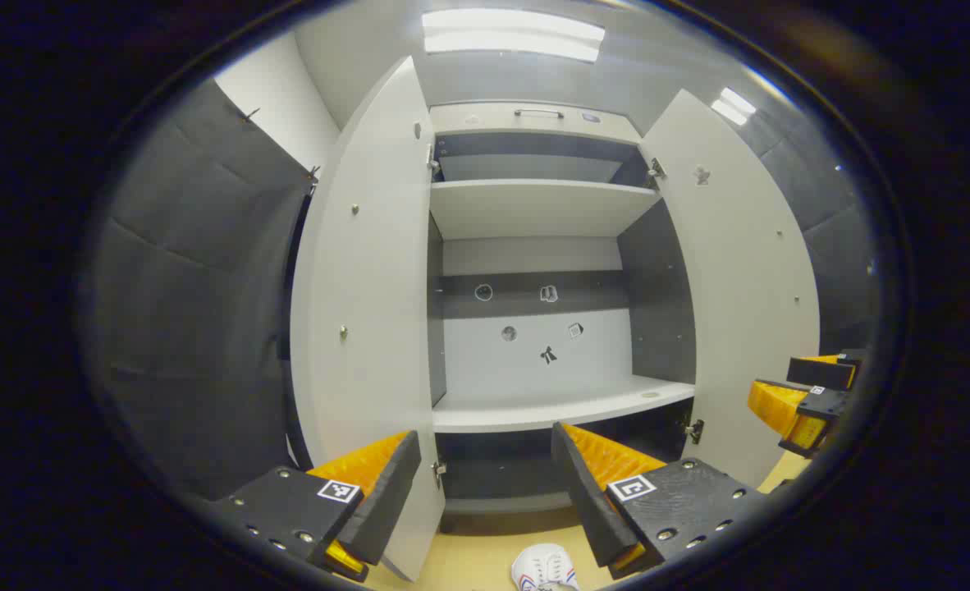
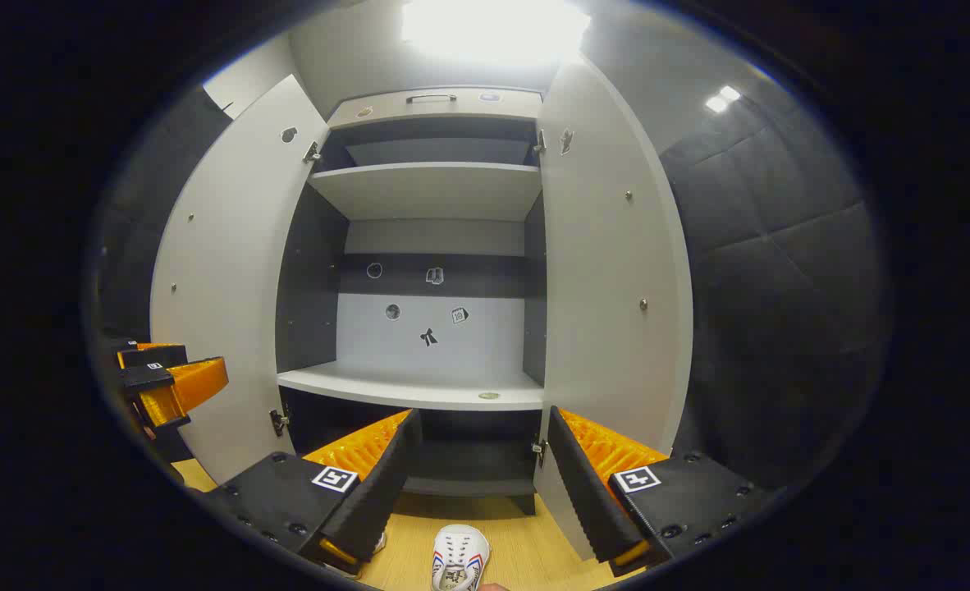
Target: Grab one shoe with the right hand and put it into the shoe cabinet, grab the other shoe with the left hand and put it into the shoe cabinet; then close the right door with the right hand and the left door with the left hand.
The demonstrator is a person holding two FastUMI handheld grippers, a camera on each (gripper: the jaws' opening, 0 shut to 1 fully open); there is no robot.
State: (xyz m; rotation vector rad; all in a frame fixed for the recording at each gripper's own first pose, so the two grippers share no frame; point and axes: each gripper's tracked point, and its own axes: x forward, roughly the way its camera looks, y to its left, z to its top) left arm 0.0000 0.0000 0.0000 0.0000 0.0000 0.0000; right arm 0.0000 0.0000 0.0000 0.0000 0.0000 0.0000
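**2 open grippers in front of the open shoe cabinet**

The left gripper [image 1: 485,492] is held up and looks straight into the tall white shoe cabinet with dark grey inner walls [image 1: 534,213]. Its 2 fingers are wide apart and hold nothing. The right gripper [image 2: 478,484] is held the same way, facing the cabinet, and its 2 fingers are also wide apart with nothing between them. In the left gripper view, the right gripper shows far off at the right edge, near the right door. In the right gripper view, the left gripper shows far off at the left edge, near the left door.

The white left door [image 1: 362,328] and the white right door [image 1: 748,312] both stand wide open. The shelves [image 2: 419,390] inside are bare.

A white shoe with laces and red and blue stripes [image 2: 459,560] lies on the yellow wooden floor [image 2: 526,550] in front of the cabinet, below the grippers. Its toe points at the cabinet. In the left gripper view the shoe shows at the very bottom. A bit of something white, maybe the other shoe, peeks out beside the right gripper's left finger, but I cannot tell.
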